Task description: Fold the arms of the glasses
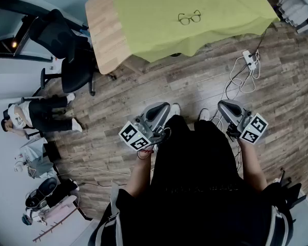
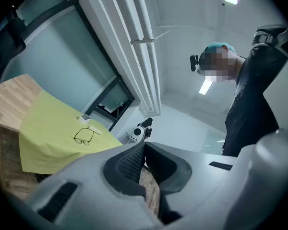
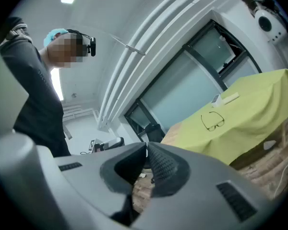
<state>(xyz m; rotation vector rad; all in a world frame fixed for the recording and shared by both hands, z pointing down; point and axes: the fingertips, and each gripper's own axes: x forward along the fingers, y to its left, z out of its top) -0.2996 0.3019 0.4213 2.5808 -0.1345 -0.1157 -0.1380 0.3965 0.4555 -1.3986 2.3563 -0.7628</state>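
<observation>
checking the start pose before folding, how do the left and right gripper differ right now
The left gripper has the glasses to the left of its jaws; the right gripper has them to the right. In the head view the left gripper slants rightward, the right gripper leftward. Shared: jaws together on nothing, both held over the floor, apart from the table.

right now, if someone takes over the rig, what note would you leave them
Left gripper: shut, empty, held low by the body.
Right gripper: shut, empty, also low.
Glasses: on the green cloth over the table, well ahead of both grippers; arms look unfolded.
Done: nothing.
Left: step up to the table and fold both arms.
</observation>
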